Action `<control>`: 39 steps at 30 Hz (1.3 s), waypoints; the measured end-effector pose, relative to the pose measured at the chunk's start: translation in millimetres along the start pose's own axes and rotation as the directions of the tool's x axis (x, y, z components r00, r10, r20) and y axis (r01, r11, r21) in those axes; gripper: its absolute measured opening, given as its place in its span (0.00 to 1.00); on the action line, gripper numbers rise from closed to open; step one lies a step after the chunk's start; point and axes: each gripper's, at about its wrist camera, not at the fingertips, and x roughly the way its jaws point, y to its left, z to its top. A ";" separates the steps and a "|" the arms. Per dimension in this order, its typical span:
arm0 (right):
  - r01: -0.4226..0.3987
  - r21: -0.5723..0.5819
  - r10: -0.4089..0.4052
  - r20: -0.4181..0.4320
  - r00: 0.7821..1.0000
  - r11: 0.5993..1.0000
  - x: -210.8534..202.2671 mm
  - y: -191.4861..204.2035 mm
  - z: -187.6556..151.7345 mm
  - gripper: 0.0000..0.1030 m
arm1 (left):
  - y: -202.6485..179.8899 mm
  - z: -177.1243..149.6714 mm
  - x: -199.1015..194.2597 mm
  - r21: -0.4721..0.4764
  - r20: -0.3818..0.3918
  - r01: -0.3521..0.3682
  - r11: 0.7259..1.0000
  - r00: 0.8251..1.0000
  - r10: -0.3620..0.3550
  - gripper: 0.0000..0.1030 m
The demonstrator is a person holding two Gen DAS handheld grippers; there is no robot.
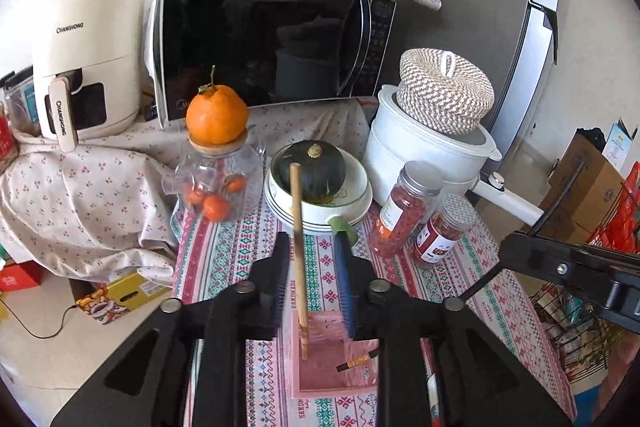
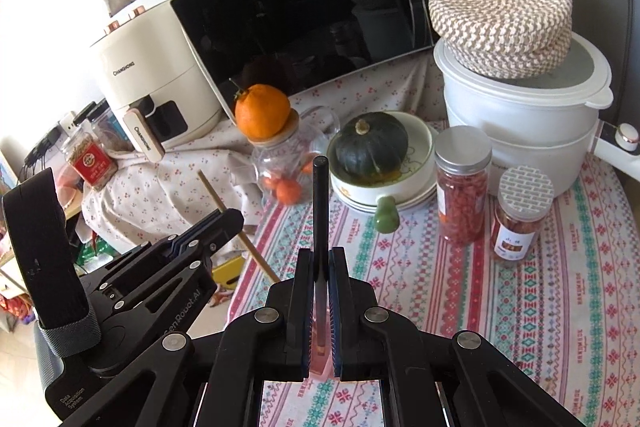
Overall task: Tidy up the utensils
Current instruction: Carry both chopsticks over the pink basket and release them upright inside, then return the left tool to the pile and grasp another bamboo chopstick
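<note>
My left gripper is open above a pink tray. A bamboo chopstick stands between its fingers, leaning by the left finger, its lower end in the tray. A black chopstick tip with a gold band lies in the tray. My right gripper is shut on a black chopstick that points up and forward. The left gripper and the bamboo chopstick also show in the right wrist view, at the left.
A bowl stack with a dark squash sits ahead, a green spoon handle sticking out. Two red spice jars, a glass jar topped by an orange, a white pot, a microwave and an air fryer stand around.
</note>
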 end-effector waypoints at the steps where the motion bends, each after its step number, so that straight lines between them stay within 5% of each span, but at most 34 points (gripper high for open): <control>1: 0.003 -0.002 -0.003 -0.006 1.000 1.000 2.4 -0.3 0.4 0.05 | 0.5 -0.9 -5.5 -0.005 0.006 -0.005 1.000 1.000 0.005 0.44; 15: 0.036 0.000 -0.036 -0.116 0.993 0.999 46.1 3.5 13.5 0.08 | 11.4 -34.8 -58.1 -0.078 -0.081 -0.044 0.996 0.996 0.038 0.70; 19: 0.022 0.028 -0.019 -0.089 0.996 0.999 26.8 0.9 20.1 0.38 | 8.8 -47.7 -58.5 -0.087 -0.135 -0.049 0.995 0.990 0.037 0.73; 26: 0.030 0.061 -0.027 -0.056 0.998 0.998 -20.8 -18.8 13.0 0.58 | -4.5 -69.2 -60.6 -0.101 -0.211 -0.033 0.994 0.978 0.011 0.82; 39: 0.141 0.109 -0.131 -0.098 0.987 0.984 -68.2 -77.9 -47.6 0.71 | -56.4 -102.1 -47.1 0.021 -0.309 -0.018 1.000 0.951 0.023 0.95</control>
